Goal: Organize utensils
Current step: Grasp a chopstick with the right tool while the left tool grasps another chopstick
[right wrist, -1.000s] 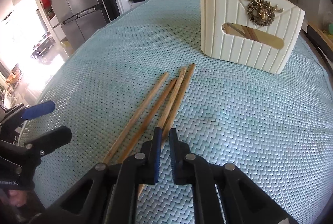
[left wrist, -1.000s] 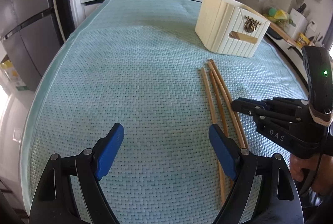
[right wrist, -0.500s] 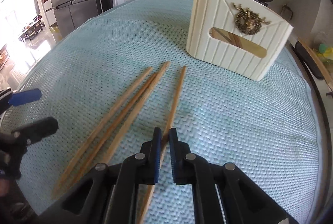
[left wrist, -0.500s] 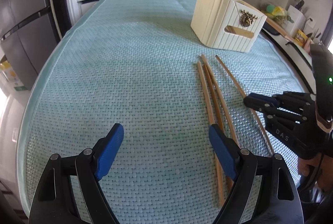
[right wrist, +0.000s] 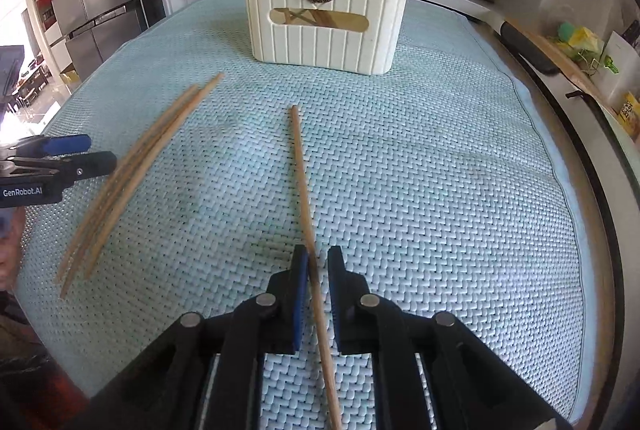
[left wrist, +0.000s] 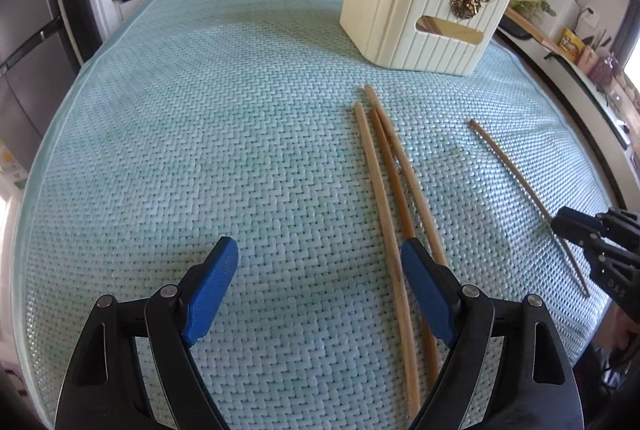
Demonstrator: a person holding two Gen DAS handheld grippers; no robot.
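Woven teal mat [right wrist: 420, 170] grips little, so centre your right gripper [right wrist: 318, 270], jaws opening around the lone chopstick [right wrist: 302, 174], before lifting it toward the holder [right wrist: 326, 26]. Keep your left gripper [left wrist: 316, 270] wide and empty beside the three chopsticks [left wrist: 384, 166].

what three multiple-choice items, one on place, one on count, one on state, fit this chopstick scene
1. Where does the lone chopstick lie?
A. inside the holder
B. on the mat, running between the right claw's fingers
C. under the left claw

2. How many chopsticks lie together in the bundle?
A. one
B. three
C. six

3. How does the left claw stand?
A. wide open with nothing between its fingers
B. shut on a chopstick
C. shut on the holder

Answers:
1 B: the stick lies on the mat, apart from the bundle, and runs into the gap of the right claw, whose jaws are opening.
2 B: three sticks lie side by side, short of the holder.
3 A: only mat shows between its blue pads.
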